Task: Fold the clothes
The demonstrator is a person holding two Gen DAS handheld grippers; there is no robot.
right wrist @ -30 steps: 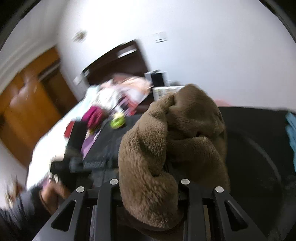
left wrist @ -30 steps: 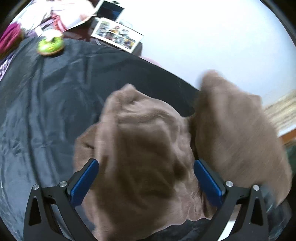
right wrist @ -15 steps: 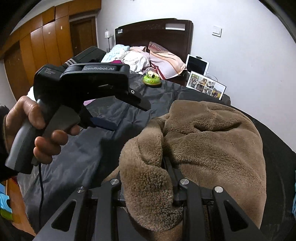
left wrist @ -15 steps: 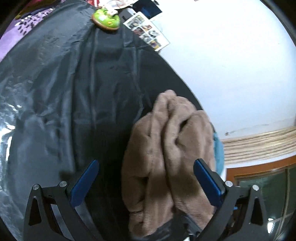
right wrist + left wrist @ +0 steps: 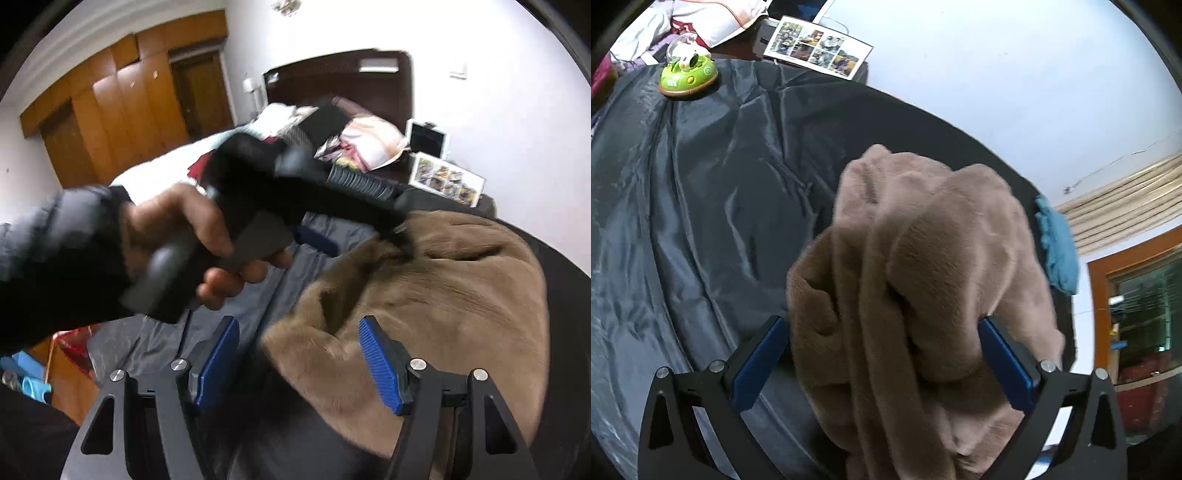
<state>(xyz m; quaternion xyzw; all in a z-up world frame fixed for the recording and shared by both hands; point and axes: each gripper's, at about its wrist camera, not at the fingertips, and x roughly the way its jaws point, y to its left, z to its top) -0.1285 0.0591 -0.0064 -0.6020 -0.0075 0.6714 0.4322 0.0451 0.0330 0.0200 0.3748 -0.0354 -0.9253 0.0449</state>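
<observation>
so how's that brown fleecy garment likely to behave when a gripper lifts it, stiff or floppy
Probably floppy: the brown fleecy garment lies bunched in soft rolls and folds between the open left gripper fingers. The thick pile suggests it is bulky, likely light for its size. It may slide easily on the shiny dark sheet, so a one-point lift would likely drape and drag.

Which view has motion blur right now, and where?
Right wrist view: heavy blur on the hand and the left gripper, garment edge smeared. Left wrist view: mostly sharp, slight smear on the brown fleece garment; sheen on the dark sheet.
</observation>
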